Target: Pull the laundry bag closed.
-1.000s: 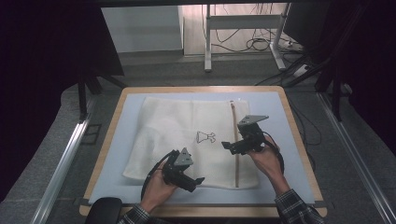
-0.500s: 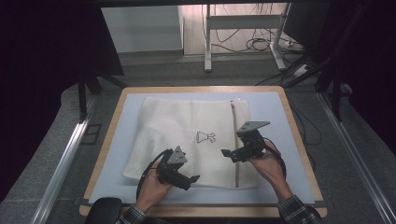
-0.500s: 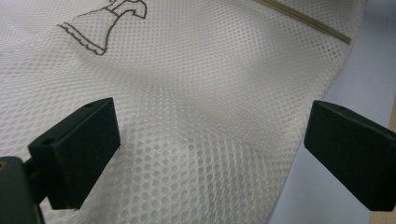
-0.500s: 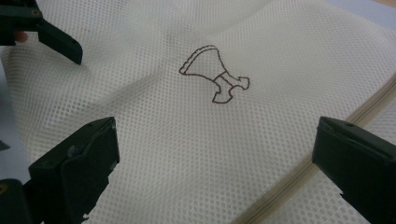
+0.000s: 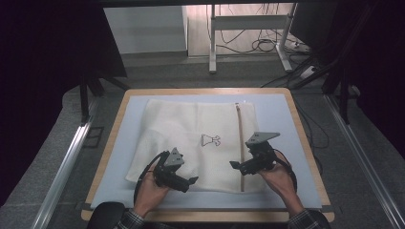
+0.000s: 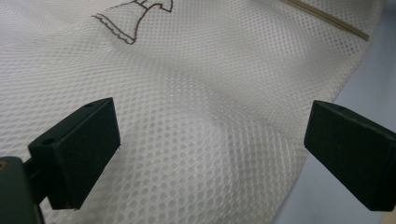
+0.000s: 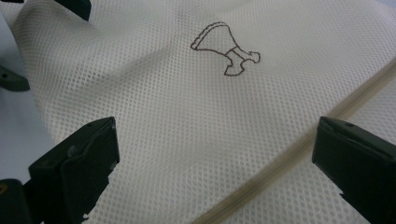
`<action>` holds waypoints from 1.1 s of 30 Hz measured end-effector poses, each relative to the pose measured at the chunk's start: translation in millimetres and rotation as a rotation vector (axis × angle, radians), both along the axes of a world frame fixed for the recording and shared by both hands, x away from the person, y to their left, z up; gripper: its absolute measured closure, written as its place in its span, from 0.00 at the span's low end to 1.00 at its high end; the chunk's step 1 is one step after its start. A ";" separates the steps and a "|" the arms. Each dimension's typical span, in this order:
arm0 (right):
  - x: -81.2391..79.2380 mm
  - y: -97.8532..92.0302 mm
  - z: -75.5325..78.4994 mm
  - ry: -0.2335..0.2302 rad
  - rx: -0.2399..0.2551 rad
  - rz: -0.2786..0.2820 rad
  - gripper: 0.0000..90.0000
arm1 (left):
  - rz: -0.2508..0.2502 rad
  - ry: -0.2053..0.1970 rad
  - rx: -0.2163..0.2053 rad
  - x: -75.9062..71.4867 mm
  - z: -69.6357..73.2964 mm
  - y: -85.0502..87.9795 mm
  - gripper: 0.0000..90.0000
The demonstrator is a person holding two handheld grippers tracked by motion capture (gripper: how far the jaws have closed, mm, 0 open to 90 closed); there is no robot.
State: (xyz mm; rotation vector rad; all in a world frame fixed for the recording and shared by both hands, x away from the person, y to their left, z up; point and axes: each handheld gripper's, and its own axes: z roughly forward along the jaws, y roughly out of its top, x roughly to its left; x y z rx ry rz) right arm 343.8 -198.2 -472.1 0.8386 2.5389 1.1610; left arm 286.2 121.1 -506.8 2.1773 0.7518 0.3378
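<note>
Holding both grippers low over the white mesh laundry bag point(image 5: 200, 143), we keep each pair of jaws spread wide with nothing between them. Our left gripper point(image 6: 210, 140) hangs above the bag's near edge: mesh fills the gap between its fingers point(image 6: 79, 149), and the pale blue mat point(image 6: 369, 70) shows just past the right-hand finger. Beyond the fingertips lies the small brown dress emblem point(image 6: 135, 18). Our right gripper point(image 7: 215, 163) hovers over the zipper point(image 7: 280, 172), which runs slantwise between its fingers point(image 7: 79, 163), with the emblem beyond them. From above, the left gripper point(image 5: 184, 179) sits near the bag's front left corner and the right gripper point(image 5: 239, 166) beside the zipper line point(image 5: 239, 143), the two well apart. The bag lies flat on the mat, which covers a wood-rimmed table point(image 5: 305, 143). Around it we see grey floor point(image 5: 367, 157), a metal stand point(image 5: 248, 33) and loose cables point(image 5: 262, 45).
</note>
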 end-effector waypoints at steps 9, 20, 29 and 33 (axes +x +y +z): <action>-16.4 -13.1 1.2 -0.029 0.008 -0.020 0.00 | 0.017 -0.009 0.008 -2.8 1.9 7.8 0.04; -34.4 -35.3 0.6 -0.051 0.029 -0.051 0.00 | 0.046 -0.032 0.015 -12.6 6.2 22.3 0.03; -49.1 -46.5 1.8 -0.074 0.016 -0.068 0.00 | 0.084 -0.035 0.000 -16.4 8.7 40.8 0.03; -53.8 -52.7 1.8 -0.080 0.021 -0.078 0.00 | 0.097 -0.039 -0.007 -19.4 9.2 47.8 0.03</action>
